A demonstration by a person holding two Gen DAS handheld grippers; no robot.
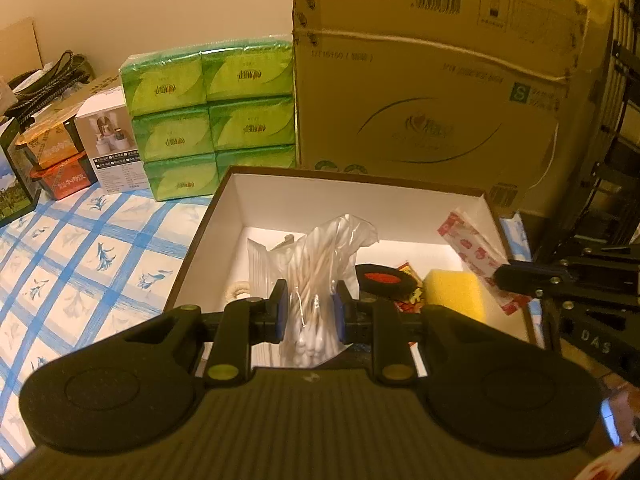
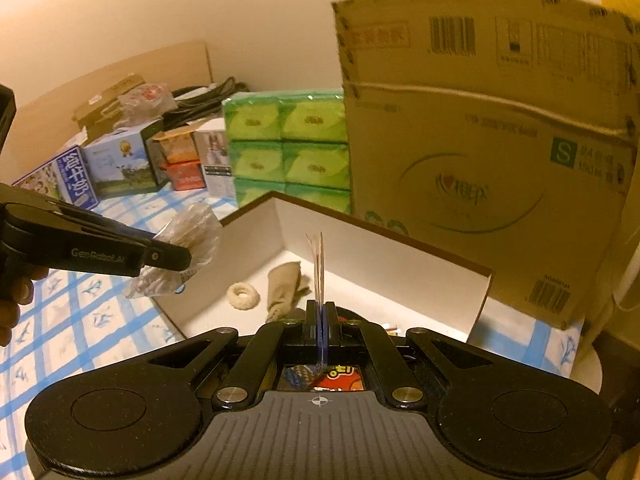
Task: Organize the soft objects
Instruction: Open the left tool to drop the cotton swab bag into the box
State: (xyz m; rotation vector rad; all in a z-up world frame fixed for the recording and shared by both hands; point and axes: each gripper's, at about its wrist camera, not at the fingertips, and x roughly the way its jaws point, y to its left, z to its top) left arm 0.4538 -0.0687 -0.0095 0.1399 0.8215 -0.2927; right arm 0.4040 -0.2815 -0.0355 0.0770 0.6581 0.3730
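My left gripper (image 1: 309, 312) is shut on a clear plastic bag of cotton swabs (image 1: 320, 264), held over the near edge of an open white-lined box (image 1: 360, 196). Inside the box lie a yellow sponge (image 1: 456, 292), a black round item with a red centre (image 1: 382, 278), a cream fabric ring (image 2: 244, 296) and a beige cloth piece (image 2: 284, 288). My right gripper (image 2: 321, 316) is shut on a thin red-and-white printed packet (image 1: 476, 252), seen edge-on in its own view, above the box's right side. In the right wrist view the left gripper (image 2: 184, 258) carries the crinkled bag (image 2: 192, 240) at the box's left rim.
A stack of green tissue packs (image 1: 208, 116) and a tall cardboard carton (image 1: 432, 100) stand right behind the box. Several small boxes (image 2: 120, 164) crowd the far left. The table has a blue-checked cloth (image 1: 80, 260). A hand (image 2: 12, 300) grips the left tool.
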